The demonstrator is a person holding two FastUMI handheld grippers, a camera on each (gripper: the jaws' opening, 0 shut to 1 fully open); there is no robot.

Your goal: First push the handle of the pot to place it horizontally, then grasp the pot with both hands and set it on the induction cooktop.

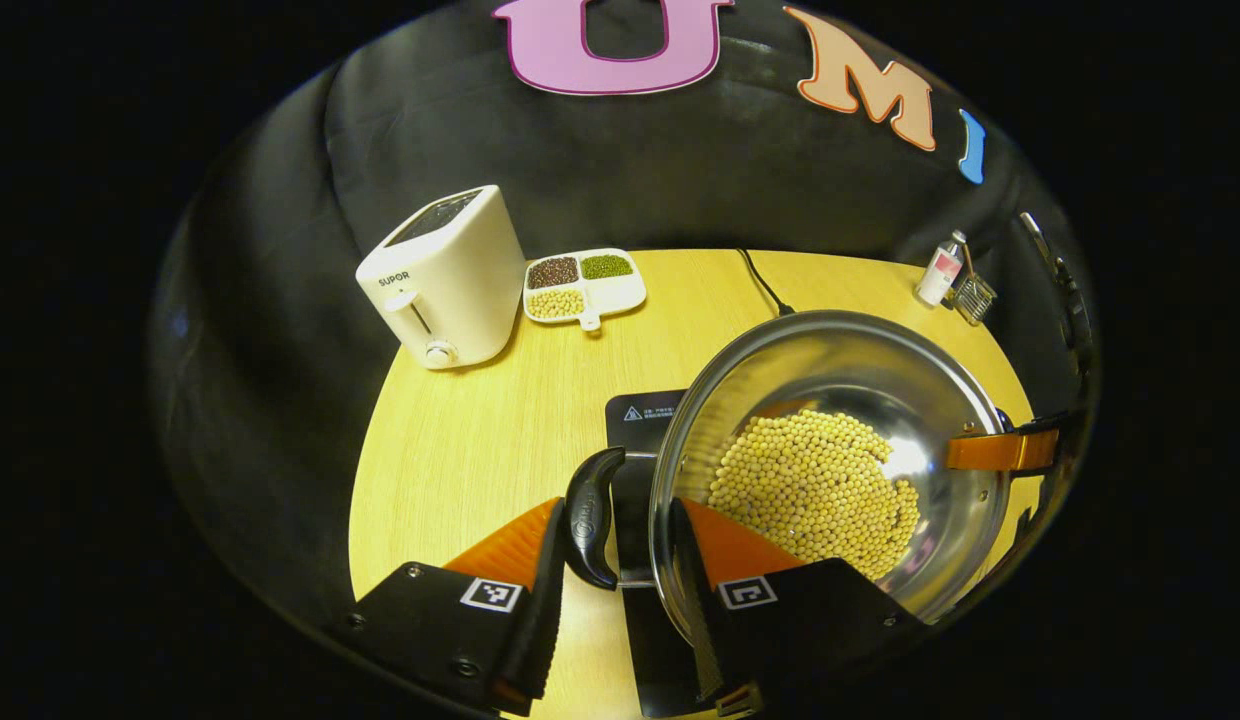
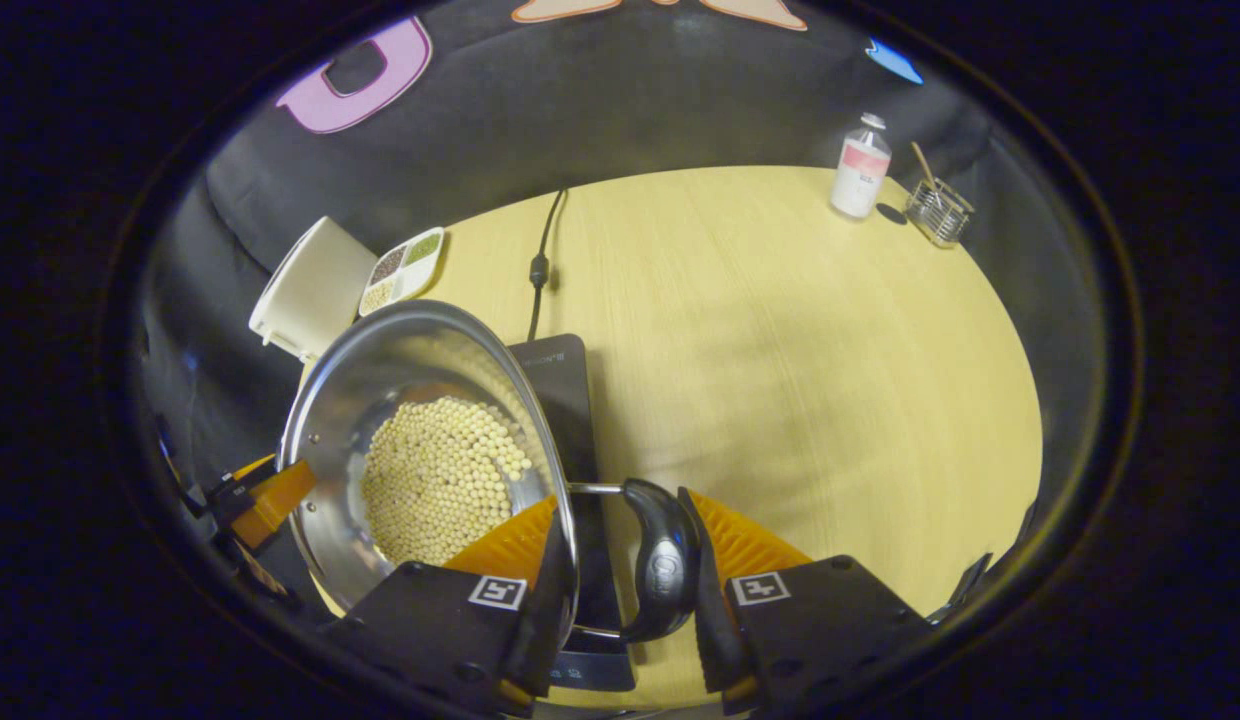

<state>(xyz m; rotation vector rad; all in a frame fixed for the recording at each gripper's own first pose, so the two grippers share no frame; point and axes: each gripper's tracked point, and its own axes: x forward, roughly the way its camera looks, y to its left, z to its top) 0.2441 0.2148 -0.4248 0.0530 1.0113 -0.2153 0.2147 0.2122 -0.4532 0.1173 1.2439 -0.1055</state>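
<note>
Both handles lie level, so the push looks done. The left gripper (image 1: 620, 590) straddles the steel pot (image 1: 830, 470) rim and near black handle (image 1: 592, 515); the right gripper (image 2: 625, 590) likewise. Neither pair's contact is clear. The pot of soybeans (image 2: 440, 480) sits over the induction cooktop (image 2: 565, 400); whether it rests there, I cannot tell.

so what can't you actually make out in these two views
- Induction cooktop, left gripper view: mostly hidden under the pot, so whether the pot rests on it or is held above is unclear.
- Bottle label, right gripper view: too small to read.
- Toaster, right gripper view: partly hidden behind the pot rim.
- Left gripper: whether both jaws press the handle and rim is unclear.
</note>
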